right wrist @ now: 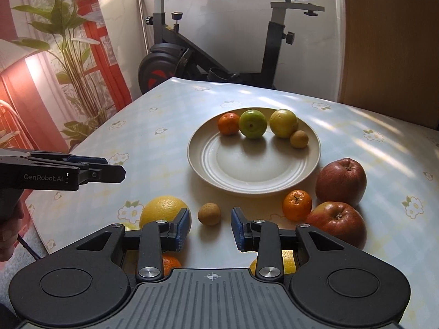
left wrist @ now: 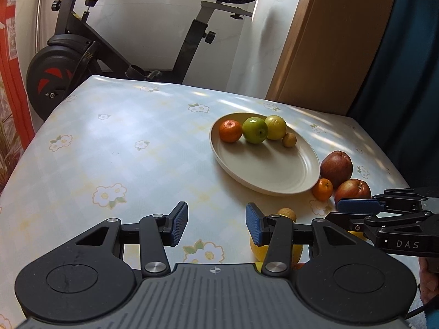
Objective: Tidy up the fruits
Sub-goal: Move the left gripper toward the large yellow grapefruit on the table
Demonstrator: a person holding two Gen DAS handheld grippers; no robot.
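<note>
Surface (right wrist: 164, 115) mid-sort: plate (right wrist: 208, 175) holds four fruits, the rest sit loose along its near edge.
Both hand-held grippers empty, jaws apart; right hand-held gripper (right wrist: 210, 229) lines up on small brown fruit (right wrist: 209, 213). Likely next: close, lift onto plate.

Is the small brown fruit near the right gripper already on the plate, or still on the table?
Still on the table: the small brown fruit lies on the cloth before the plate, beyond the open right gripper.

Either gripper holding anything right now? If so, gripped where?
Nothing held. The left gripper is open over bare tablecloth; the right gripper is open, with the small brown fruit just ahead, untouched.
</note>
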